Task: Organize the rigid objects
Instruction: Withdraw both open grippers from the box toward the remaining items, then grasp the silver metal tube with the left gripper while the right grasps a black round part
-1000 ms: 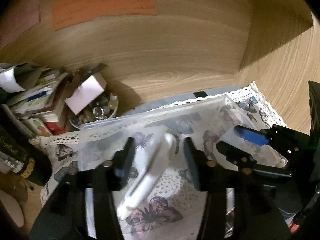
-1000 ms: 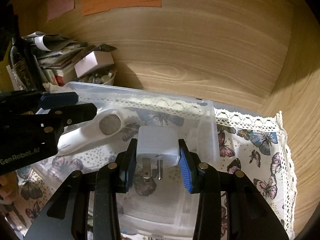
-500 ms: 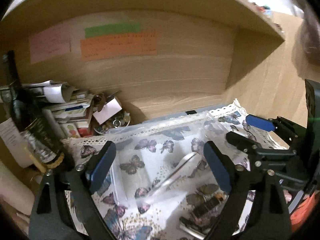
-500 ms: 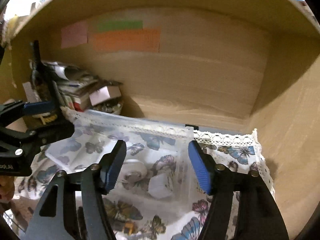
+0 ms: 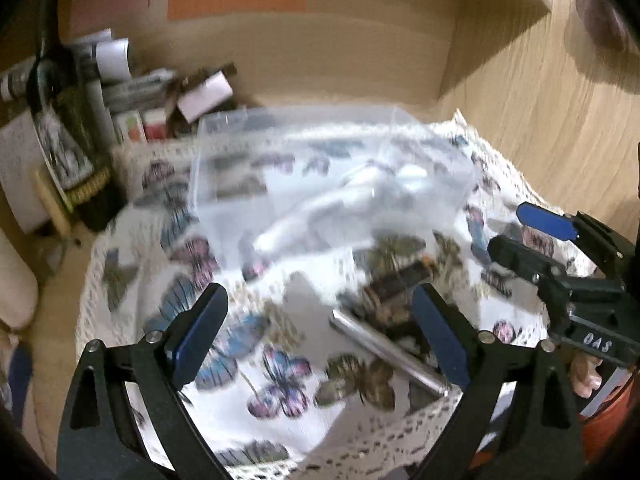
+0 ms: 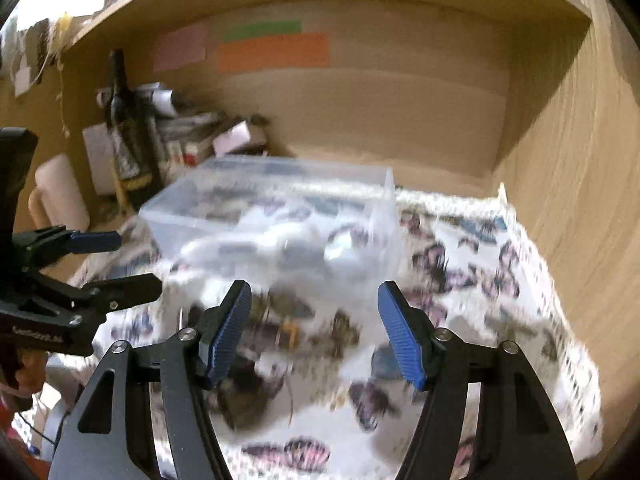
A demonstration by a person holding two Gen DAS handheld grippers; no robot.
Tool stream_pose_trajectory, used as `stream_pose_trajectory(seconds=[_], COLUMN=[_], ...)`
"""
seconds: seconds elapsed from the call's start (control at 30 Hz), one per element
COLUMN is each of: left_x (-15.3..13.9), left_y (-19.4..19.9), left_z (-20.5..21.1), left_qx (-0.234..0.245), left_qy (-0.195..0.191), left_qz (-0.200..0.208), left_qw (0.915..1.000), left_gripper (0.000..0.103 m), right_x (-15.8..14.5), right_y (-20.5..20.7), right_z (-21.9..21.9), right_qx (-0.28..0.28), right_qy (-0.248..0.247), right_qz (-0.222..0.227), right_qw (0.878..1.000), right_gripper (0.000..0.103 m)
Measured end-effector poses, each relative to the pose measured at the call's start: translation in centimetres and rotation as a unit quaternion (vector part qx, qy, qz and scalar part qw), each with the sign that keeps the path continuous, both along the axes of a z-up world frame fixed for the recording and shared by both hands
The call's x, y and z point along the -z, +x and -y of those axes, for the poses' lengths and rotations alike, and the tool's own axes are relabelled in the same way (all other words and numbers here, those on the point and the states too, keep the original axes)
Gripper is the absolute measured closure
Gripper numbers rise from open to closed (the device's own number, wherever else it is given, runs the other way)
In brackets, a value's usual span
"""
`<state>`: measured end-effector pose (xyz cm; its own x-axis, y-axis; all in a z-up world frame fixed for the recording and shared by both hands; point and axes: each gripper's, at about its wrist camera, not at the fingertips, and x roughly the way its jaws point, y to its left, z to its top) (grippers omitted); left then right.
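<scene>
Now both grippers hover empty: left gripper (image 5: pixel 320 332) and right gripper (image 6: pixel 316 332) with jaws wide. White items already lie in the clear bin (image 6: pixel 224 208). Best line up squarely over the metal rod (image 5: pixel 384 346) before closing. Only the left view shows it clearly.

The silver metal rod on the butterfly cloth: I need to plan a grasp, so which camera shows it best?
The left wrist view: the silver metal rod lies close, between the open fingers of the left gripper, its full length visible. The right wrist view shows only blurred clutter there; the rod cannot be made out.
</scene>
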<state>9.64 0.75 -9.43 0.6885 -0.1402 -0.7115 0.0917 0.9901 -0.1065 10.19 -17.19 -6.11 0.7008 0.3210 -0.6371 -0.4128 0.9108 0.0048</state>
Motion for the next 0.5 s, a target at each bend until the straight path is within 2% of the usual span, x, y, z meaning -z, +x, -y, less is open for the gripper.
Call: stream_pose_trajectory(seconds=[0.1, 0.2, 0.37, 0.43, 0.5], left_x=[1.2, 2.2, 4.0, 4.2, 4.1], left_y=[-0.4, -0.7, -0.5, -0.6, -0.9], left_z=[0.6, 1.4, 2.8, 3.2, 3.3], left_qx=[0.007, 0.019, 0.043, 0.043, 0.048], left_qy=[-0.013, -0.021, -0.030, -0.020, -0.018], left_qz=[-0.018, -0.035, -0.071, -0.065, -0.058], left_qw=[0.9997, 0.9990, 0.9961, 0.9967, 0.9970], left_gripper=[0.011, 0.019, 0.039, 0.041, 0.050], right_x=[1.5, 2.8, 3.7, 3.6, 3.6], right_y=[-1.0, -1.6, -2.5, -2.5, -2.7], right_z=[-0.2, -0.3, 0.5, 0.7, 0.6], right_qx=[-0.007, -0.010, -0.008, -0.007, -0.013], right_qy=[-0.003, -0.007, 0.013, 0.018, 0.021], right_qz=[-0.020, -0.036, -0.049, -0.052, -0.055], right_qw=[1.000, 0.999, 0.999, 0.998, 0.998], right_gripper=[0.041, 0.041, 0.041, 0.041, 0.041])
